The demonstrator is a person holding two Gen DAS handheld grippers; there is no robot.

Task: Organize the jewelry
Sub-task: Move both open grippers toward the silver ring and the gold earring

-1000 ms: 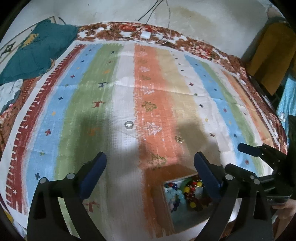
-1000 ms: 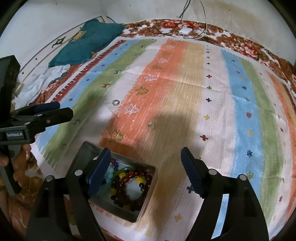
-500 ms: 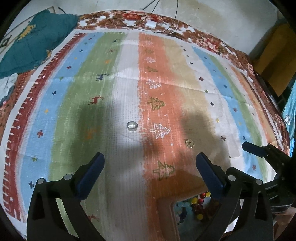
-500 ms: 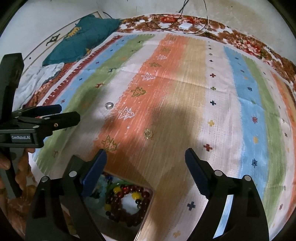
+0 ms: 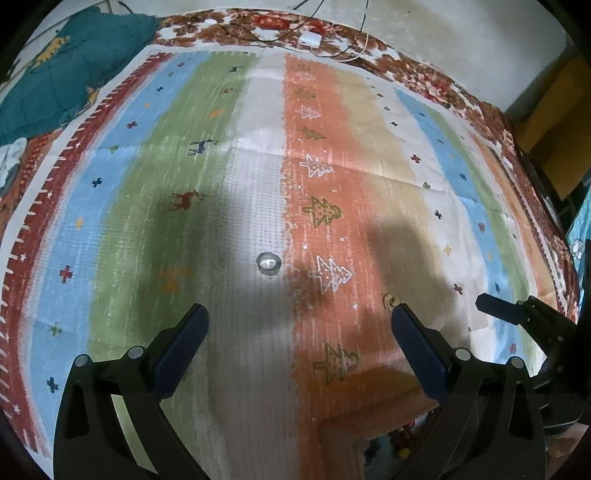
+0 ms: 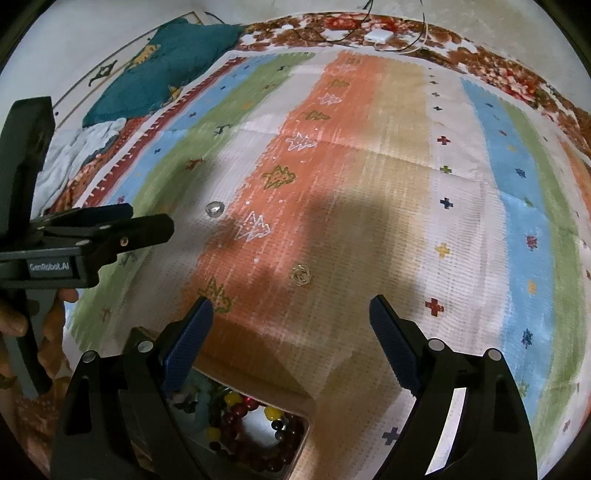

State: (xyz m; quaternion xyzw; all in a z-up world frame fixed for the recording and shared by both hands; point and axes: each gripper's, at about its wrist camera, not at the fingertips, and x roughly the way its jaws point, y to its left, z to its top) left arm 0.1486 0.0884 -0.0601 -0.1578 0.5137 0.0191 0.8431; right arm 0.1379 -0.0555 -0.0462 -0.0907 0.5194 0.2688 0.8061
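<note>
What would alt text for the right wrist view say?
The right gripper, jaws wide open and empty, points at a small gold ring on a striped cloth. A box of bead bracelets sits below, a silver ring farther off.

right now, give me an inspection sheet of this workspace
surface: striped mat spread flat over a floral cloth.
job's things: silver ring on the white stripe; gold ring on the orange stripe; open jewelry box holding bead bracelets.
clutter: teal cloth and white cloth beyond the mat's left edge.
grippers: left gripper and right gripper open, holding nothing.
cables: thin wires and a white adapter at the far edge.
surroundings: pale wall; yellow-brown furniture.
</note>
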